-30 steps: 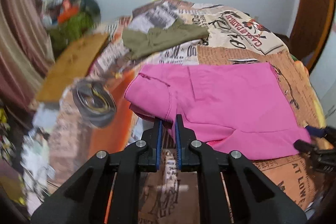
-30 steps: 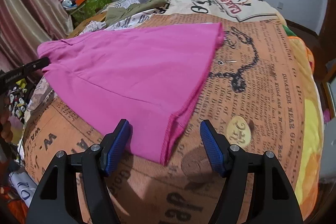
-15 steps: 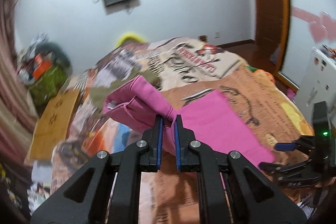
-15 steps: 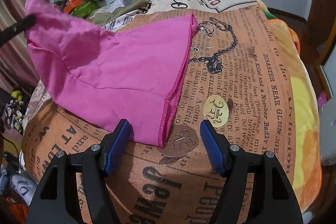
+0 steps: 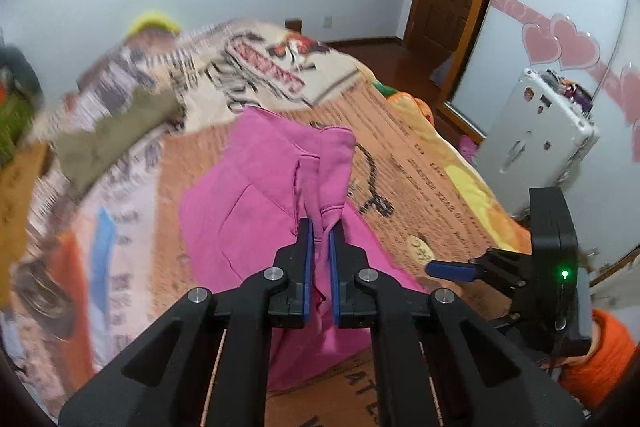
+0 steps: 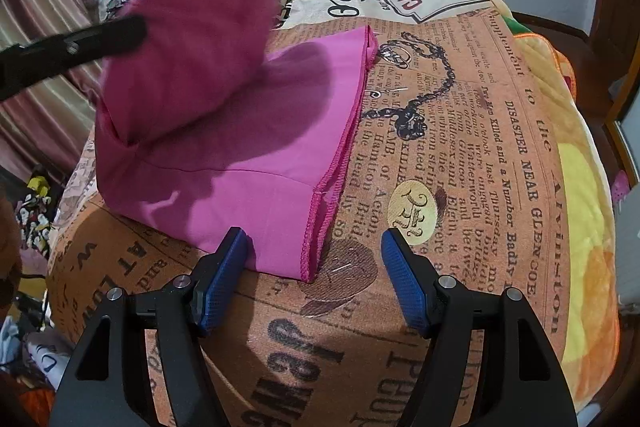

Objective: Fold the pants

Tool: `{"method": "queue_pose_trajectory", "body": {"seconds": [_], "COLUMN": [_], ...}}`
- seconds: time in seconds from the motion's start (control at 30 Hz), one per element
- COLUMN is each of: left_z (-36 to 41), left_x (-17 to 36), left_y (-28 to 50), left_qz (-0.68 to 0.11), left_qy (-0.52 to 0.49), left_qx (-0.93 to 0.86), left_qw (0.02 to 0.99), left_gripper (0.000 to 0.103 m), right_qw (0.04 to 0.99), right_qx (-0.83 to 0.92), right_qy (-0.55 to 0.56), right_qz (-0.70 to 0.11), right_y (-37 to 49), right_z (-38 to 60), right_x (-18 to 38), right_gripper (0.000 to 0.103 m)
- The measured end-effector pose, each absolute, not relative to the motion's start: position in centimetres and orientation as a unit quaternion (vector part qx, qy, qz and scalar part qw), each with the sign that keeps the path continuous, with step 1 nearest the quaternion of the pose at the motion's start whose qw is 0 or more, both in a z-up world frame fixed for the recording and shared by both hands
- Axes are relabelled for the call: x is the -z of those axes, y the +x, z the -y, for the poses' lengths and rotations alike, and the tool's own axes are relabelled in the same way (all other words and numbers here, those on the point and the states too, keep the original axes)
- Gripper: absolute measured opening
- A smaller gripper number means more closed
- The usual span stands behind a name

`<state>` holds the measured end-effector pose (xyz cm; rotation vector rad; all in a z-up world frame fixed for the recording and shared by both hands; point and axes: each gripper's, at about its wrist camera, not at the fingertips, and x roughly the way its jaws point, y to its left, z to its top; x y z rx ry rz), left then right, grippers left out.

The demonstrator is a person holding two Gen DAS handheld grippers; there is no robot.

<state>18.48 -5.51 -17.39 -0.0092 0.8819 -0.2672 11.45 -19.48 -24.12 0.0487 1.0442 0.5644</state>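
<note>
Pants [image 5: 240,211] lie on the bed [image 6: 460,155], one end now lifted off it and carried over the rest by the left gripper [image 5: 319,227], jaws pinching the cloth. Right gripper [image 6: 314,269] waits, jaws spread, by the hem. The fold is underway.

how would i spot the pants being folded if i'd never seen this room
Start at the bed with the orange newspaper-print blanket. The bright pink cotton pants lie near its front left corner, one end lifted by the left gripper. The only other garment, an olive-green one, lies crumpled further back.
</note>
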Motion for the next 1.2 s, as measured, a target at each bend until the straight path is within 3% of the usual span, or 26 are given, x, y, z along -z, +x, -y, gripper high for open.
{"method": "queue_pose_trajectory", "body": {"seconds": [0.23, 0.57, 0.67, 0.8, 0.93, 1.2], "left_z": [5.3, 7.5, 7.4, 5.8, 3.4, 1.1], "left_x": [17.9, 19.6, 19.1, 17.6, 17.4, 22.7], "left_y": [19.1, 18.4, 17.8, 17.0, 17.2, 17.1], "left_qz": [-0.444, -0.478, -0.469, -0.449, -0.440, -0.507], "left_qy": [-0.043, -0.010, -0.007, -0.030, -0.026, -0.008], "left_qx": [0.148, 0.176, 0.188, 0.187, 0.143, 0.109], "left_qw": [0.883, 0.861, 0.863, 0.873, 0.886, 0.855], "left_gripper": [0.006, 0.007, 0.015, 0.036, 0.039, 0.040], "right_qw": [0.828, 0.829, 0.829, 0.836, 0.849, 0.865], "right_qx": [-0.268, -0.263, -0.259, -0.252, -0.250, -0.247], "right_qy": [0.027, 0.027, 0.030, 0.034, 0.048, 0.056], "right_qz": [-0.491, -0.492, -0.494, -0.487, -0.464, -0.433], "right_y": [11.6, 11.7, 11.7, 11.6, 11.8, 13.6], "right_z": [19.7, 19.9, 20.0, 20.5, 21.3, 20.5], "right_x": [24.3, 24.2, 24.0, 23.0, 21.0, 19.0], "right_gripper": [0.066, 0.066, 0.066, 0.066, 0.066, 0.066]}}
